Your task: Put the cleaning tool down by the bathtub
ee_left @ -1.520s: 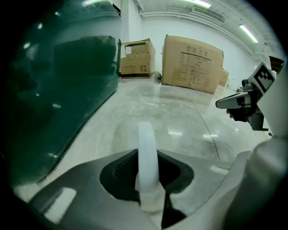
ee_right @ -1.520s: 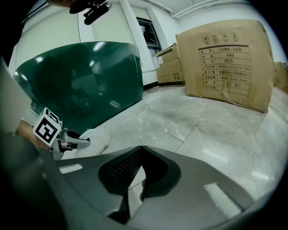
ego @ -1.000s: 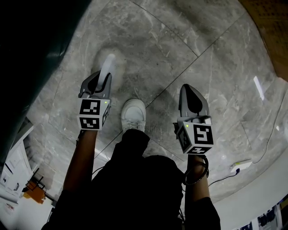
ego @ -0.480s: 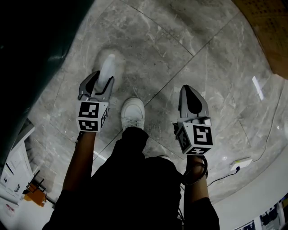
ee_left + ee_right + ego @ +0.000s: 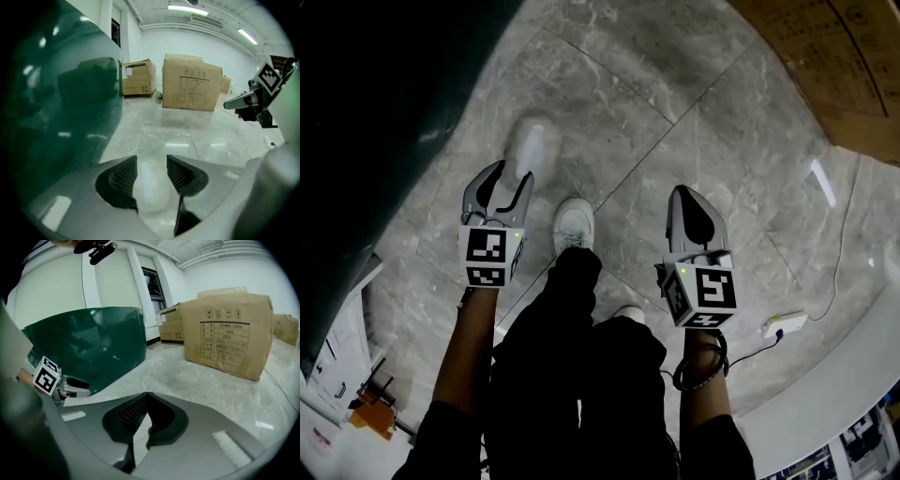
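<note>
- Holding tight, the left claw (image 5: 152, 163) grips the white cleaning tool (image 5: 151, 190) between its two jaws.
- The right claw (image 5: 147, 395) is closed up with nothing in it.
- The tool sticks out in front of the left claw, up above the grey floor (image 5: 675, 112). It is not down yet.
- The big green bathtub (image 5: 56, 108) is just to the left of that claw.
- Since a second ago the tub fills more of the head view. A second shoe (image 5: 628, 314) has come in behind the white shoe (image 5: 572, 225). It looks like the person stepped nearer.
- I think the tool can go down soon, close to the tub wall.
</note>
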{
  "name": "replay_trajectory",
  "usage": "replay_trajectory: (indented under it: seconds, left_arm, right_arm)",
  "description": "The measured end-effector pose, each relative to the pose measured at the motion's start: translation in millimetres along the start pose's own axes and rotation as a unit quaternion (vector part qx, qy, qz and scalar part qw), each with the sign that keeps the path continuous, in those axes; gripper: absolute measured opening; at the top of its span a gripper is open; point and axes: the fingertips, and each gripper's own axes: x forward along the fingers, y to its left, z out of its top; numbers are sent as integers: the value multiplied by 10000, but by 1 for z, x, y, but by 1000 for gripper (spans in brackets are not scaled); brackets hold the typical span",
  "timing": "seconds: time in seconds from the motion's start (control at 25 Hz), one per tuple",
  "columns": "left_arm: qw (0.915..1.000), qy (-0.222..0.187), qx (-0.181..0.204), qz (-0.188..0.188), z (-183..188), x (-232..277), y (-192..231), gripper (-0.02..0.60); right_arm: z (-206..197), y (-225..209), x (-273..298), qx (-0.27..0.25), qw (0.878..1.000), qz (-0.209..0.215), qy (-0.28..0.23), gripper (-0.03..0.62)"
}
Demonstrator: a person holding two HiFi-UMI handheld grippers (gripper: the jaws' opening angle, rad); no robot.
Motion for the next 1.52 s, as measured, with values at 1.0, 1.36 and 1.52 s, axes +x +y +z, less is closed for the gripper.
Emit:
replay_trajectory:
  seconds: [1.0,1.36,1.52]
  left_arm:
    - [9995,-158,147,-229,221,-224,-13,0]
    - [9959,-865,220,-116,327,-297,-10,0]
    - [9924,-1207,243,35,369,-337,-5,0]
  right_arm:
    - [269,60,-200,-117,9987,-212,-445,21]
    - [364,84,-249,-152,9950,-189,-965,21]
    - [395,100,-280,-219,9929,-140,-1158,21]
